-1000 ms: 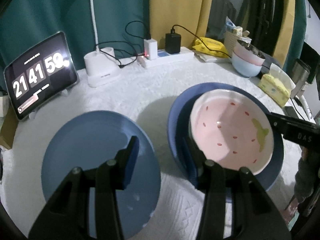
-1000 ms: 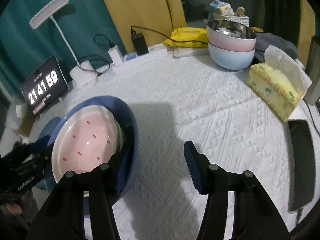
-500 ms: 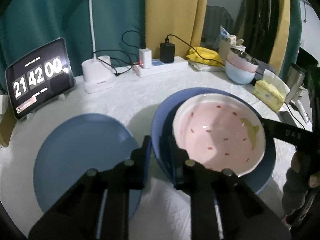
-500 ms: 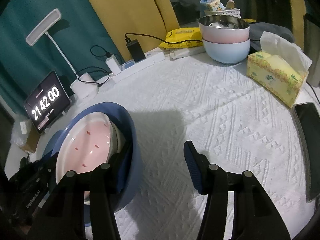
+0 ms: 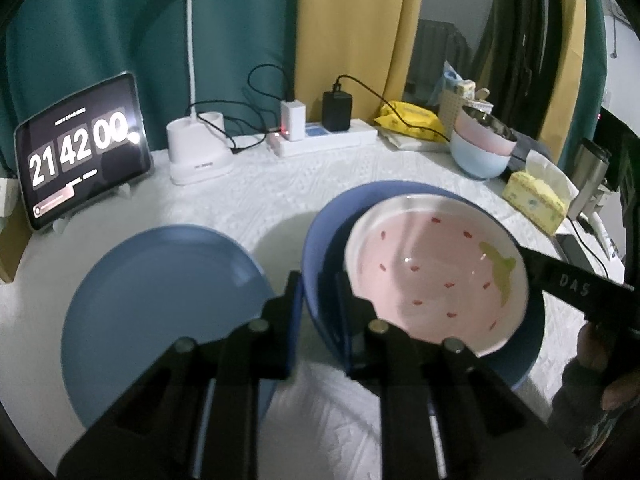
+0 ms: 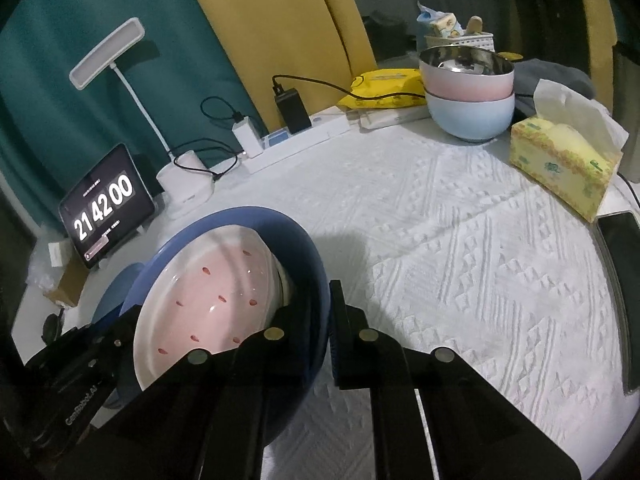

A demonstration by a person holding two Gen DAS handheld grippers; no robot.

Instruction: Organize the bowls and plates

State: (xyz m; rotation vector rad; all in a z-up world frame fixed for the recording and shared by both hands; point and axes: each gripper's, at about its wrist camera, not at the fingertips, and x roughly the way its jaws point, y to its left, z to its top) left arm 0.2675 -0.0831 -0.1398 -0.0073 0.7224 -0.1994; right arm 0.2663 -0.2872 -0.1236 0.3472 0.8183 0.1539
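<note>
A dark blue bowl [image 5: 320, 236] holds a pink strawberry-print plate [image 5: 432, 272] and is lifted off the table. My left gripper [image 5: 318, 300] is shut on the bowl's left rim. My right gripper [image 6: 316, 312] is shut on the opposite rim of the blue bowl [image 6: 308, 256], with the pink plate [image 6: 208, 296] tilted inside. A flat blue plate [image 5: 160, 312] lies on the white cloth to the left. A pink bowl stacked in a light blue bowl [image 6: 468, 92] stands at the back right.
A tablet clock [image 5: 80, 152], a lamp base [image 5: 198, 152] and a power strip [image 5: 324, 140] line the back. A yellow tissue box [image 6: 560, 160] and a dark phone [image 6: 620, 240] sit at the right edge. White cloth [image 6: 460, 260] covers the table.
Both grippers have closed onto opposite rims of the blue bowl. The bowl with the pink plate has risen off the table.
</note>
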